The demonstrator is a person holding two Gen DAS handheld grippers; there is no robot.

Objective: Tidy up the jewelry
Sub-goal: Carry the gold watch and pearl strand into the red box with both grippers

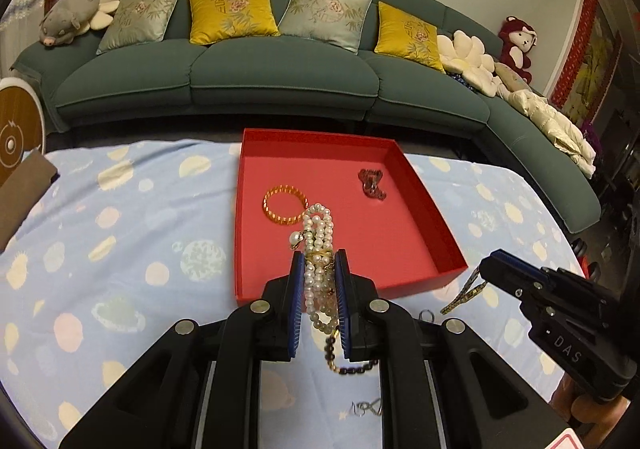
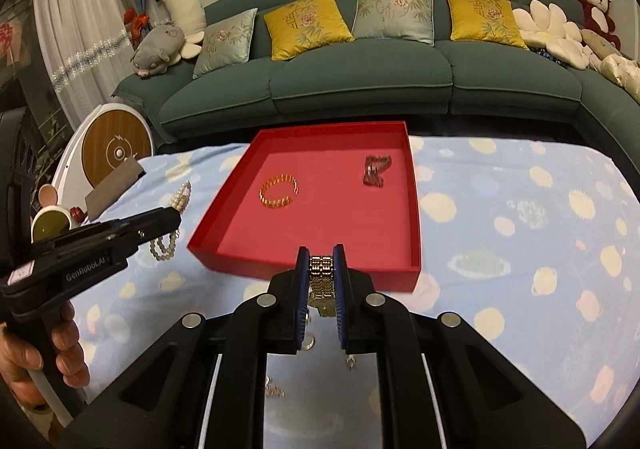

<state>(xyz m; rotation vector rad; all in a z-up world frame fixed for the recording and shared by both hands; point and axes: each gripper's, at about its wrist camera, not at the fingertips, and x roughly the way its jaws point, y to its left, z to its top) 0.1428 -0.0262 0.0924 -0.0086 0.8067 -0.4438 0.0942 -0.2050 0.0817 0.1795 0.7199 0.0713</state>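
A red tray (image 1: 432,233) (image 2: 414,217) sits on the blue patterned cloth. In it lie a gold bracelet (image 1: 284,205) (image 2: 279,191) at the left and a dark red bracelet (image 1: 371,184) (image 2: 376,171) at the back right. My left gripper (image 1: 319,261) is shut on a bunch of pearl strands (image 1: 318,233) with a dark beaded strand (image 1: 344,367) hanging below, held above the tray's near left edge. It also shows in the right wrist view (image 2: 170,219). My right gripper (image 2: 321,257) is shut on a gold watch (image 2: 322,281), just before the tray's near wall; it shows in the left wrist view (image 1: 486,269).
A green sofa (image 1: 280,81) with cushions stands behind the table. A brown box (image 2: 114,187) and a round white appliance (image 2: 116,149) stand at the table's left. Small metal pieces (image 1: 366,407) (image 2: 350,361) lie on the cloth under the grippers.
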